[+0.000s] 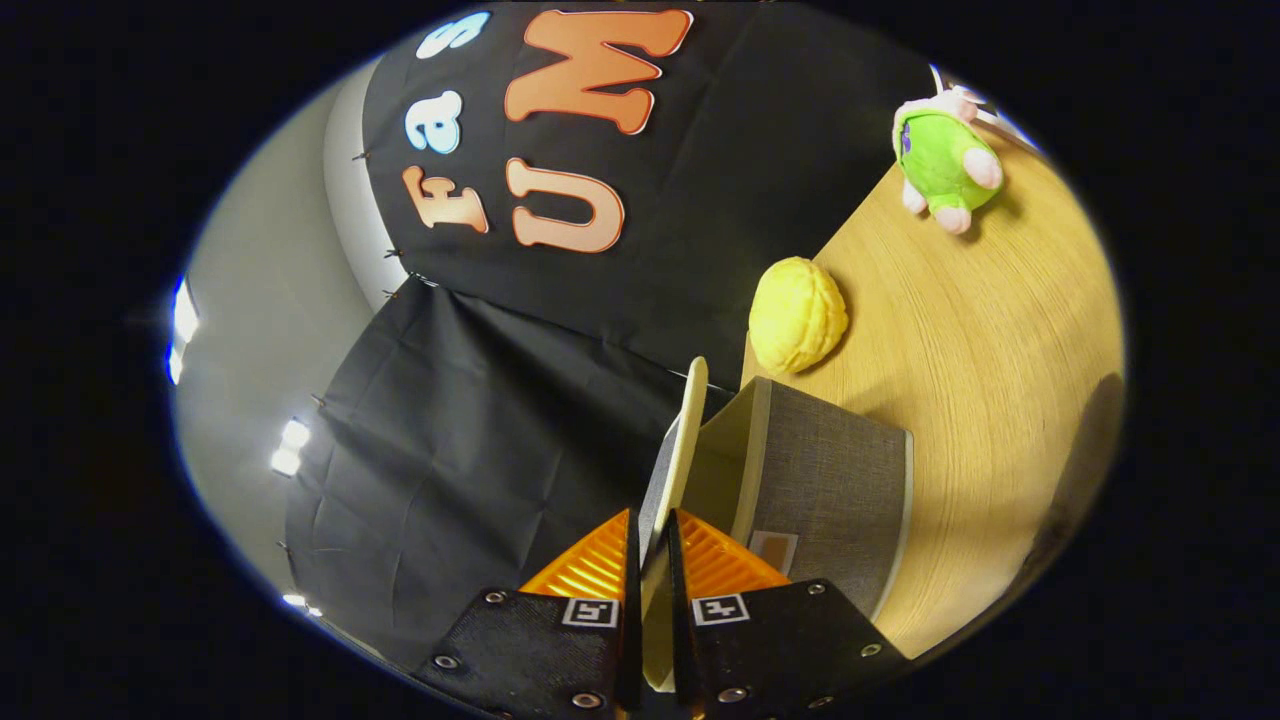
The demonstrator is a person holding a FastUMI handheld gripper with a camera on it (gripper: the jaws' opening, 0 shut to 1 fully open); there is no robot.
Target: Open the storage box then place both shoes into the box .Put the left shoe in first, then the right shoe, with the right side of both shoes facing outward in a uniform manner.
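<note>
My gripper [652, 530] is shut on the lid [684, 430] of the storage box, with both orange fingers [592, 562] pressing its thin cream edge between them. The lid stands lifted, seen edge-on, reaching forward past the fingertips. The grey fabric storage box [830, 490] sits just to the right of the fingers on the wooden table [980, 340], its cream inside wall showing. The whole view is rolled, so the table rises on the right.
A yellow walnut-shaped toy [797, 315] lies on the table just beyond the box. A green and pink plush toy [945, 160] sits farther off near the table's far edge. Black cloth hangs behind, with a grey wall to its left.
</note>
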